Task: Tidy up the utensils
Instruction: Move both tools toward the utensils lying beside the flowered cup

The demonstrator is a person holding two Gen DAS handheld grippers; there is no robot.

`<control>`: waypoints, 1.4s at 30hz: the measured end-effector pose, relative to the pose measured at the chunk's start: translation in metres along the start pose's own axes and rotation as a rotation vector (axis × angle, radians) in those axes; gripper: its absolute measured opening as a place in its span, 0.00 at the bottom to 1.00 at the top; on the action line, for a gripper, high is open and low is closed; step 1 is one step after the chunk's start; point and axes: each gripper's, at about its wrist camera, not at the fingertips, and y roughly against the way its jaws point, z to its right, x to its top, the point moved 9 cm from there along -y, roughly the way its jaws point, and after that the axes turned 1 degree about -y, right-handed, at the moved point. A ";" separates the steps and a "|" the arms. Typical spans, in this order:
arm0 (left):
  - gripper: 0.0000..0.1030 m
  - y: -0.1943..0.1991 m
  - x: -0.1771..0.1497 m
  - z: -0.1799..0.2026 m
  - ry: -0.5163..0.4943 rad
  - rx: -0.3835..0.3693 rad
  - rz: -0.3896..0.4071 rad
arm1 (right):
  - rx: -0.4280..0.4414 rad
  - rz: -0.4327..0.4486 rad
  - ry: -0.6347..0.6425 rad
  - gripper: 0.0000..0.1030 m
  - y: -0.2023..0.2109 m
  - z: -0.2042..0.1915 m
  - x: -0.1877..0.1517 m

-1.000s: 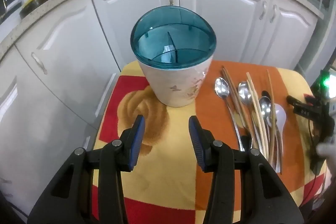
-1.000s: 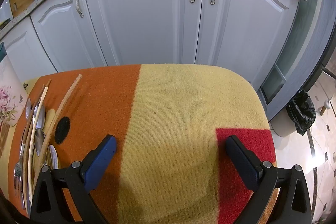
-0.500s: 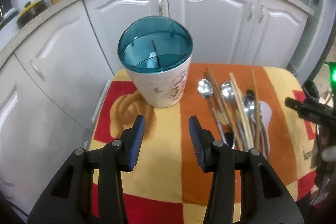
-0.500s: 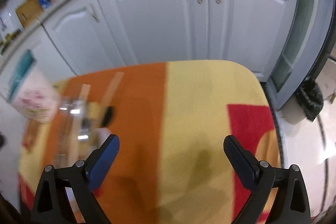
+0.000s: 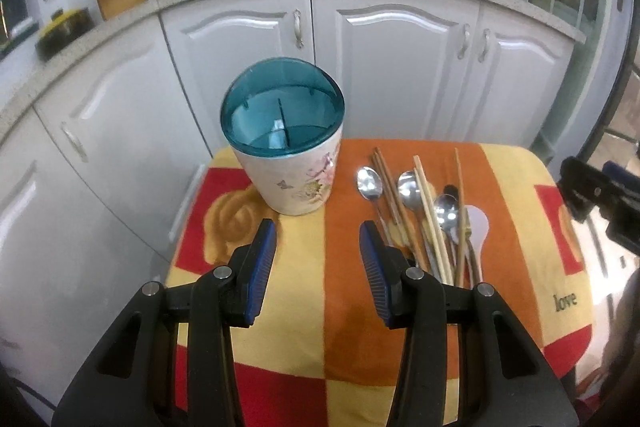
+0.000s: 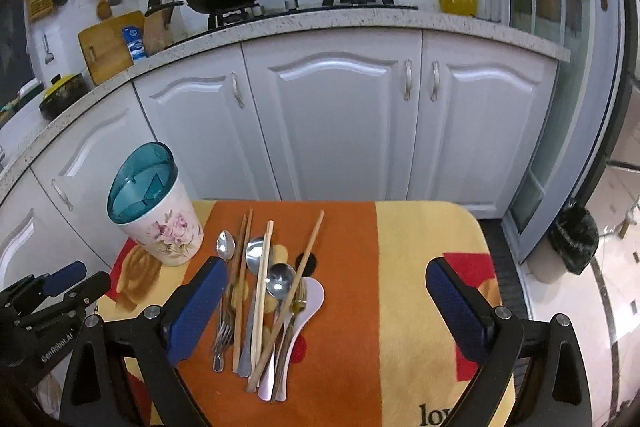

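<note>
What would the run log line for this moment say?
left gripper: open, empty | right gripper: open, empty | utensils: on cloth | holder: upright, none visible inside

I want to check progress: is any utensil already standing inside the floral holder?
No: the holder shows only bare dividers, and the utensils lie on the cloth.

Your left wrist camera looked down from close above the near edge of the blanket (image 5: 508, 187), facing the utensil holder (image 5: 288, 163) and the cabinets behind it. Your right wrist camera sat right of the holder (image 6: 160, 227), probably slightly higher, facing likewise. Both views shared the holder and the loose cutlery (image 6: 264, 291).
</note>
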 end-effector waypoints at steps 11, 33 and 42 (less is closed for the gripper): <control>0.41 0.015 0.025 -0.013 0.044 0.010 0.063 | -0.003 0.064 0.023 0.97 0.020 -0.010 0.015; 0.41 0.021 0.055 -0.004 0.022 0.004 0.118 | -0.024 0.088 0.027 0.97 0.029 -0.009 0.027; 0.41 0.017 0.058 0.002 0.024 -0.010 0.116 | -0.044 0.075 0.028 0.97 0.028 -0.001 0.030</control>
